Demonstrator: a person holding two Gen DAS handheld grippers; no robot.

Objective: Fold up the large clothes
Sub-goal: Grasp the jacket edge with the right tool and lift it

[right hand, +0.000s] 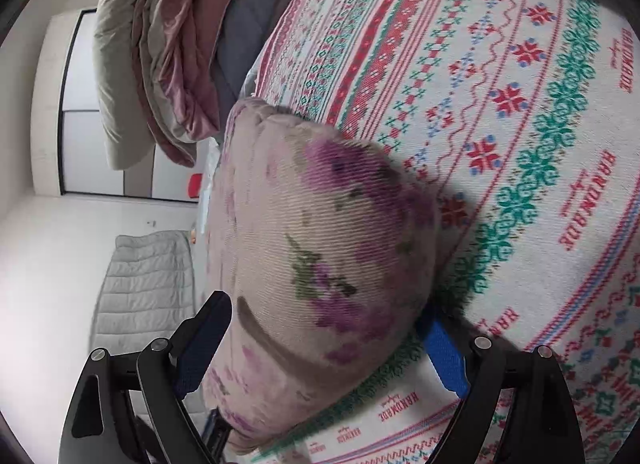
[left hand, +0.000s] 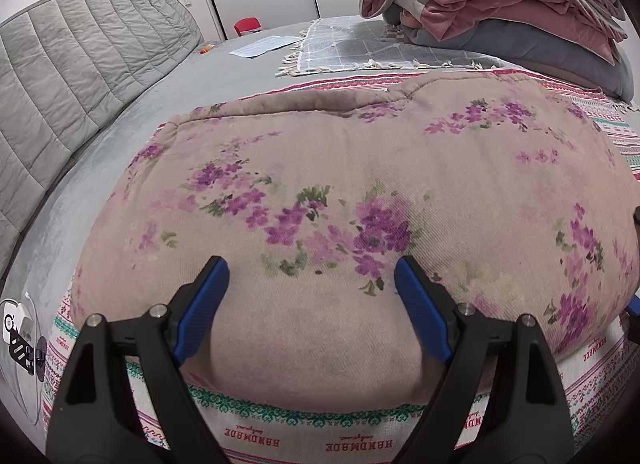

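The right gripper is straddling the near end of the floral quilt, jaws standing apart, pads not visibly pressing. The quilt is lying folded on the patterned blanket on the bed, its long axis running away from this gripper. The left gripper, also standing wide, is hovering at the quilt's near edge, holding nothing.

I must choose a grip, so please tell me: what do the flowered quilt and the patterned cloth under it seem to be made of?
Flowered quilt: seemingly padded cotton-like twill, matte; diagonal ribbing shows, and the edges are puffy. Patterned cloth: apparently a thin woven or printed textile, matte; it lies flat, with stitch-like bands.
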